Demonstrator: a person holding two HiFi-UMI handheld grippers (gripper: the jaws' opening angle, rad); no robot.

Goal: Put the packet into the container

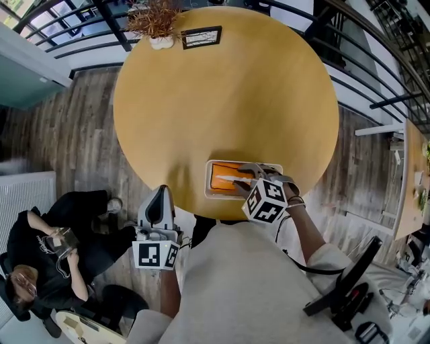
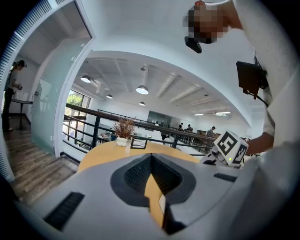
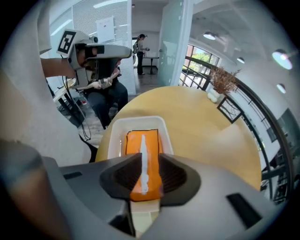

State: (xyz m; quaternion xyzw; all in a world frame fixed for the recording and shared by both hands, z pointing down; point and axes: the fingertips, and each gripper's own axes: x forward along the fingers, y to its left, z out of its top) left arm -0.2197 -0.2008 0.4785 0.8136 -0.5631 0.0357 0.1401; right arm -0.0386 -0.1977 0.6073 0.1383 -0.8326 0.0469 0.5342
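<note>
A pale grey top (image 1: 235, 289), worn by the person holding the tools, is seen closest to the lens, just below the container (image 1: 209, 181) in the head view. The white, shallow container (image 3: 114, 140) is taken here as the reference for every place.

Inside the container an orange packet (image 1: 222, 183) is laid flat, with a white seam running along its length (image 3: 143, 140). It is framed by the container's walls on all sides.

Directly over the container the right gripper (image 1: 232, 184) is held, pointed steeply down. Its jaws are kept narrowly apart (image 3: 150, 154); the packet is seen through the gap, but it is not pinched by the pads.

To the left of the container, well apart from it and off the table's rim, the left gripper (image 1: 160, 191) is held nearly level. Its jaws are pressed together at the tips (image 2: 151, 155), and nothing is carried between them.

Beneath the container a round table (image 1: 222, 94) of yellow wood is spread. Across the table from the container, a dried plant (image 1: 158, 20) and a small picture frame (image 1: 201, 37) are set side by side.

Farther left of the container, a seated person (image 1: 47, 248) is seen on the wooden floor (image 1: 60, 134).
</note>
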